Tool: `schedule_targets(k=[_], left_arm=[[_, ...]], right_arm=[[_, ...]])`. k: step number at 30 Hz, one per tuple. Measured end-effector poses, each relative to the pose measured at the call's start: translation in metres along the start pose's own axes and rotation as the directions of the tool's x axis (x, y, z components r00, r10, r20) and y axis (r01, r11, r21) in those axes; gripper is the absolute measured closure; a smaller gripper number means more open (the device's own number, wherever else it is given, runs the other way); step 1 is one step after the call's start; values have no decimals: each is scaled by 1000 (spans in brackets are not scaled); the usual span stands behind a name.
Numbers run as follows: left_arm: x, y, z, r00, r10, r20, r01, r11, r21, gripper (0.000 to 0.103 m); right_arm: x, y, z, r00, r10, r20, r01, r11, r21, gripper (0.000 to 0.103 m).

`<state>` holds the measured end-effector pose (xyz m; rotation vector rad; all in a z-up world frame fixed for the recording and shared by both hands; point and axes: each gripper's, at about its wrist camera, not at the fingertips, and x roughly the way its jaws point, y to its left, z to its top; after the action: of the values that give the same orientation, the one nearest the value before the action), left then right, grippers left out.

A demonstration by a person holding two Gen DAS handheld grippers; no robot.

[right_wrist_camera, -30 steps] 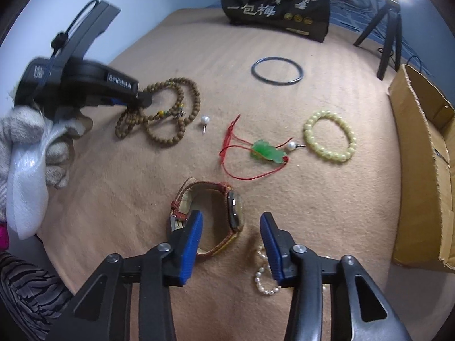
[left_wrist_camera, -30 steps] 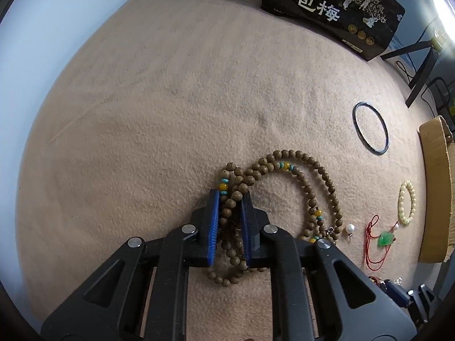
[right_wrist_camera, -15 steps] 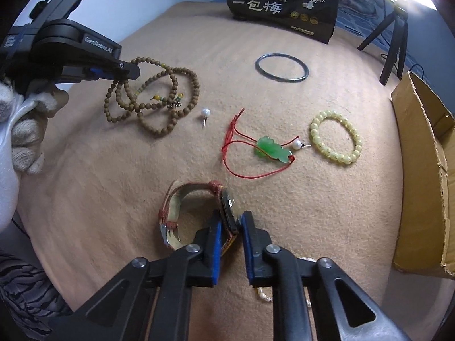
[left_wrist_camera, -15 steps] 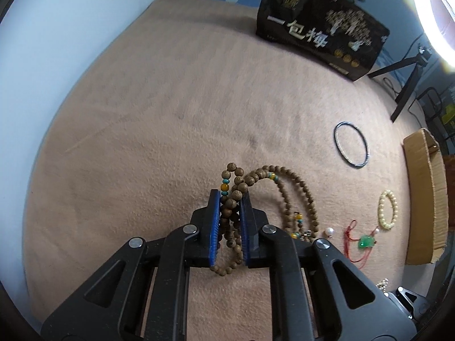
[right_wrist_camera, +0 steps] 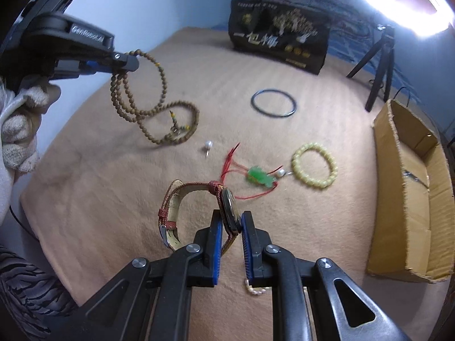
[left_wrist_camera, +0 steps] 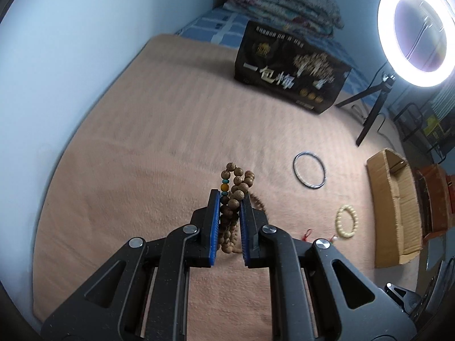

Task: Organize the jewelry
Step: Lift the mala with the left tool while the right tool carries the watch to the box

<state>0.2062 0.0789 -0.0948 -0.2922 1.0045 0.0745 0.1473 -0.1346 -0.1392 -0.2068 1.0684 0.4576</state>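
Note:
My left gripper [left_wrist_camera: 230, 199] is shut on a long brown wooden bead necklace [left_wrist_camera: 234, 196] and holds it lifted; in the right wrist view the left gripper [right_wrist_camera: 125, 64] shows at upper left with the necklace [right_wrist_camera: 159, 113] hanging, its lower loops near the tan blanket [right_wrist_camera: 113, 199]. My right gripper [right_wrist_camera: 231, 221] is shut on a watch [right_wrist_camera: 227, 210] with a red-brown strap, raised off the blanket. On the blanket lie a dark bangle [right_wrist_camera: 273, 103], a yellow bead bracelet [right_wrist_camera: 314, 165], a green pendant on red cord [right_wrist_camera: 260, 176] and a pearl earring [right_wrist_camera: 208, 145].
An open cardboard box [right_wrist_camera: 412, 187] stands at the right edge of the blanket. A black printed box [right_wrist_camera: 280, 44] stands at the back. A ring light [left_wrist_camera: 418, 31] on a tripod [right_wrist_camera: 381, 56] is at the back right. A small pearl strand [right_wrist_camera: 254, 289] lies under my right gripper.
The left gripper has lifted the bead necklace off the blanket. The right gripper closed on the watch and has raised it.

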Motion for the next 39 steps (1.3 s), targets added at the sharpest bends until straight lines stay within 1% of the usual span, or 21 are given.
schedule_targets(k=[4, 10, 14, 25, 32, 39], left_arm=[[-22, -9, 6, 998, -14, 55, 13, 1000, 18, 92], [-52, -29, 13, 991, -47, 123, 40, 998, 56, 92], [-67, -46, 18, 986, -69, 151, 57, 995, 81, 92], [-109, -102, 26, 968, -161, 194, 131, 979, 156, 92], [-125, -160, 28, 951, -233, 204, 184, 955, 233, 92], [-121, -221, 25, 938, -299, 178, 241, 926, 289, 92]], right_arm=[[-17, -12, 1, 999, -12, 31, 11, 1000, 12, 92], [-43, -36, 1, 996, -50, 79, 47, 998, 39, 92], [-60, -55, 1, 991, -77, 109, 69, 995, 70, 92], [-99, -115, -4, 976, -148, 160, 120, 978, 172, 92], [-120, -152, -15, 964, -203, 170, 160, 959, 235, 92], [-130, -191, -31, 957, -248, 151, 195, 934, 298, 92]])
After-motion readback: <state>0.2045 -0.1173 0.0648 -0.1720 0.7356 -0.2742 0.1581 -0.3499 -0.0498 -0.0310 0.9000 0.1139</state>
